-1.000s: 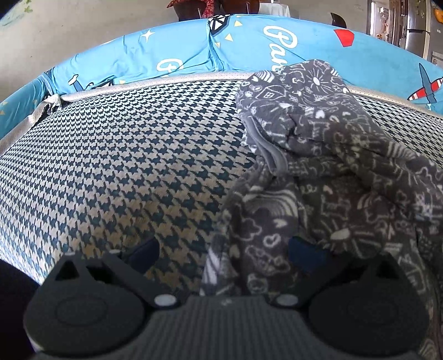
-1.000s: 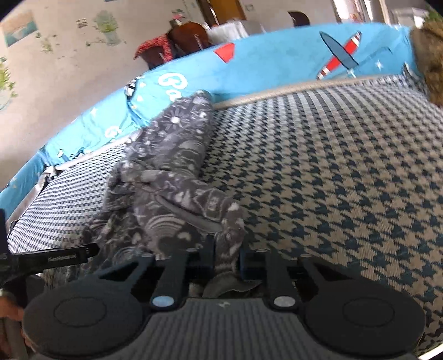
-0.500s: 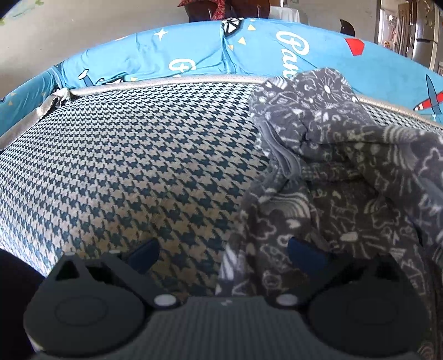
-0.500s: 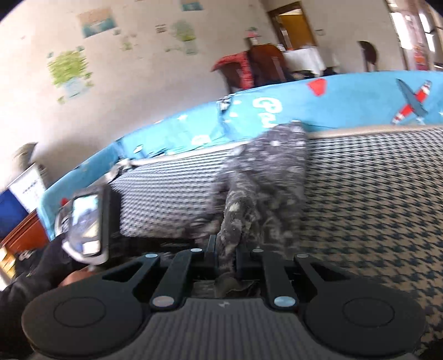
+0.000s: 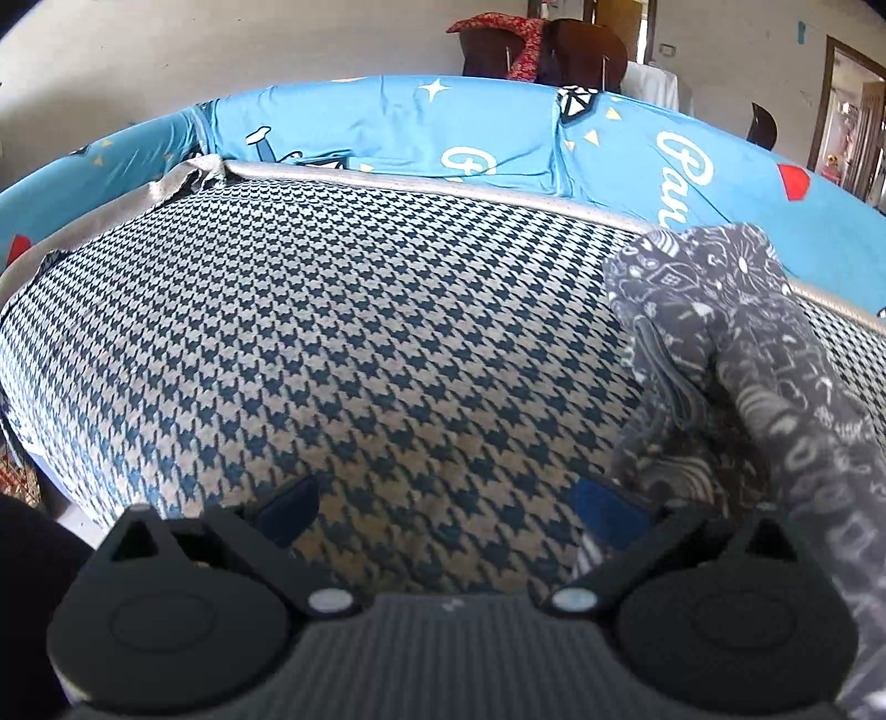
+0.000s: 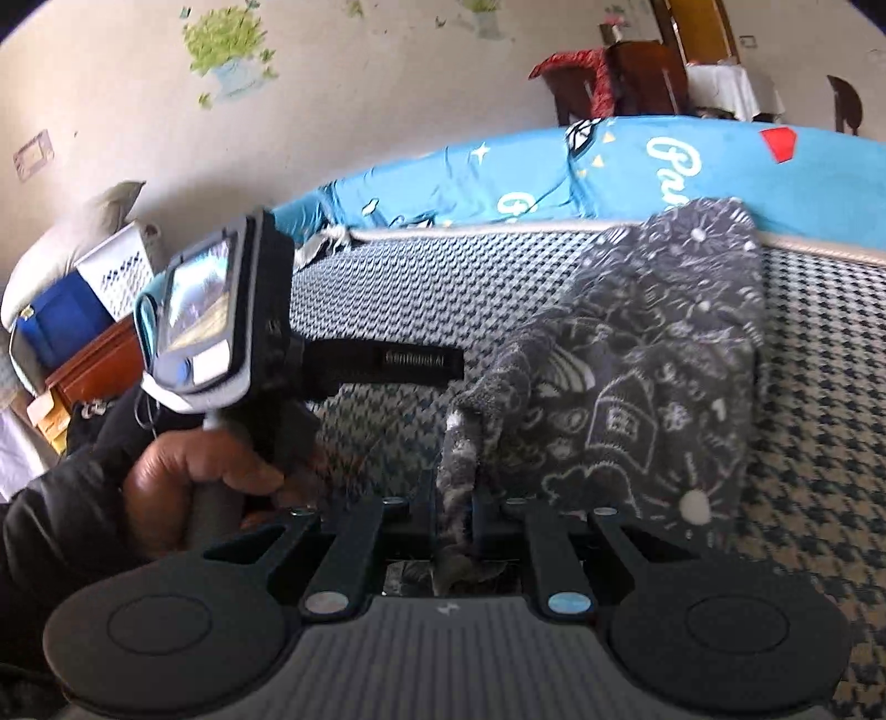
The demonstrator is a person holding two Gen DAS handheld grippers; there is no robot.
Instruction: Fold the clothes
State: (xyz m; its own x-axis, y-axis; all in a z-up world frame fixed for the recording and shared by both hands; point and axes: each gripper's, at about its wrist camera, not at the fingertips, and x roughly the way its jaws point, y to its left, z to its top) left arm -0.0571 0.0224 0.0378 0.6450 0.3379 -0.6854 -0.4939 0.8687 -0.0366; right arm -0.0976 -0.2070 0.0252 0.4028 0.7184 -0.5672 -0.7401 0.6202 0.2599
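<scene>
A dark grey garment (image 6: 642, 387) with white doodle print is bunched on the houndstooth mattress (image 5: 332, 343). My right gripper (image 6: 453, 512) is shut on a twisted edge of it, and the cloth rises from the jaws toward the far rim. In the left wrist view the same garment (image 5: 736, 354) fills the right side. My left gripper (image 5: 446, 509) is open over bare mattress, its right fingertip (image 5: 606, 512) close to the cloth, nothing between the fingers. The left gripper's body with its screen (image 6: 221, 321) shows in the right wrist view, held by a hand (image 6: 183, 476).
A blue printed cover (image 5: 443, 138) runs along the mattress's far edge. Behind it stand dark chairs with a red cloth (image 5: 515, 39). A white basket and a blue box (image 6: 72, 310) sit by the wall at far left, above a wooden cabinet.
My right gripper has lifted and pulled the garment's edge while swinging left. In the left wrist view the garment has slid to the right, so more bare mattress lies ahead of the left gripper.
</scene>
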